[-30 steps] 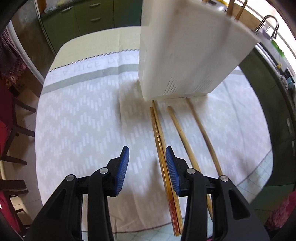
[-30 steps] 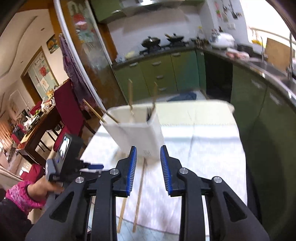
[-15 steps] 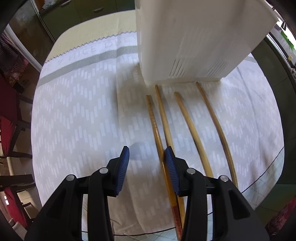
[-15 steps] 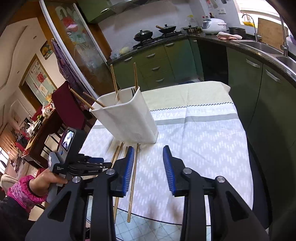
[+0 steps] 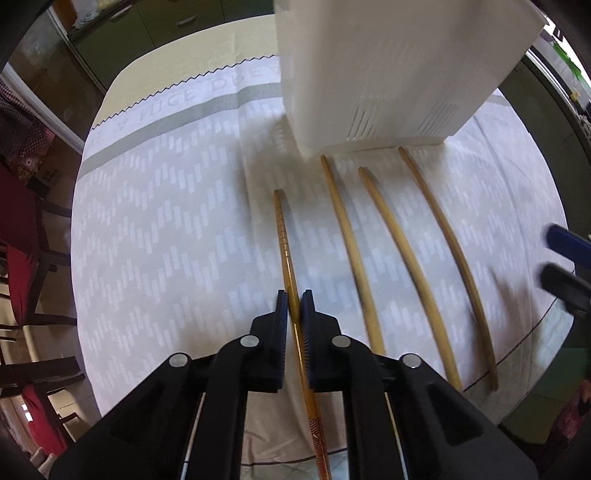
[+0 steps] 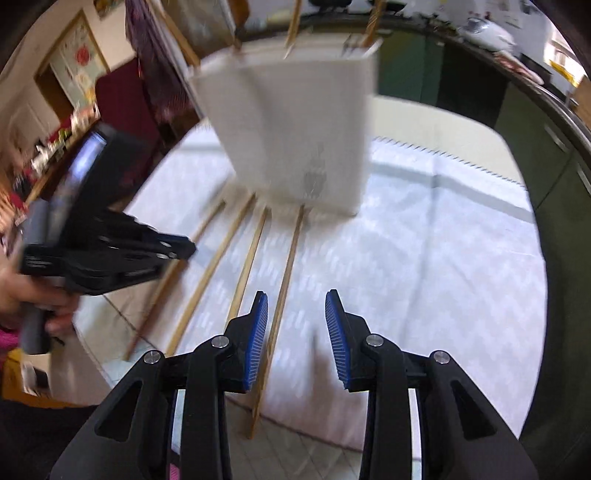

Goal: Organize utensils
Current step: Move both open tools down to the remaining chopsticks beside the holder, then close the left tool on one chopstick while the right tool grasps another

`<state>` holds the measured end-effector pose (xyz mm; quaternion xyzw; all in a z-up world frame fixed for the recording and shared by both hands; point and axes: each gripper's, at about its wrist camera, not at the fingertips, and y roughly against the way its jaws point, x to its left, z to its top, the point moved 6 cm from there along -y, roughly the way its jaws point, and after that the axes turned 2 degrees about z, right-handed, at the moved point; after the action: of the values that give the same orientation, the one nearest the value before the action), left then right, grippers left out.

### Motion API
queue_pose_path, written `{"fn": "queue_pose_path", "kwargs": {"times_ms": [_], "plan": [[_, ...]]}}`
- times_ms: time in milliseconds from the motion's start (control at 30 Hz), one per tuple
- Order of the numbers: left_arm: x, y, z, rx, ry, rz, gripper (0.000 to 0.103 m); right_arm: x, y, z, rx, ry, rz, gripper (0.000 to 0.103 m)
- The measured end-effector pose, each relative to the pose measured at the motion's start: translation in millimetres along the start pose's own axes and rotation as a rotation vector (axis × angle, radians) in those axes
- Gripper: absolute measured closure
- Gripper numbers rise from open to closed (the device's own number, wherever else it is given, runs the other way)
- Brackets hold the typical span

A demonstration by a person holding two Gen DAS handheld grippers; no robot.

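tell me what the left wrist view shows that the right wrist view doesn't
Left wrist only: the left gripper, which has just closed, clamped on the darker chopstick. Right wrist only: the open right gripper, chopsticks already standing in the holder, and the hand holding the other tool. Both: the white holder and loose chopsticks on the tablecloth.

Four chopsticks lie side by side on the tablecloth [image 5: 166, 221], running from the near table edge toward the utensil holder [image 5: 388, 74] that stands behind their far ends. The leftmost chopstick [image 5: 284, 240] lies a little nearer than the other three chopsticks [image 5: 391, 236]. More chopsticks [image 6: 295, 18] stand in the holder.
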<state>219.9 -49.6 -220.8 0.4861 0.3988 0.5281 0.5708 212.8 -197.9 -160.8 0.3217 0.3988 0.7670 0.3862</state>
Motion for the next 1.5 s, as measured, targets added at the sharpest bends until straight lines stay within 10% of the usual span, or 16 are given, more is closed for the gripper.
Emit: {"fn": "queue_pose_path", "kwargs": {"times_ms": [667,833,1500], "plan": [[30,-6,-6,-0.012,-0.015,0.004,0.095,20,-87,20,0.092,0.038,-0.12,0.071],[30,-8,-5,-0.002,0.001,-0.009,0.095,32,-97,30,0.098,0.056,-0.118,0.089],[42,19,6,-0.093,0.06,-0.058,0.097,29,-57,36,0.006,-0.011,-0.009,0.097]]}}
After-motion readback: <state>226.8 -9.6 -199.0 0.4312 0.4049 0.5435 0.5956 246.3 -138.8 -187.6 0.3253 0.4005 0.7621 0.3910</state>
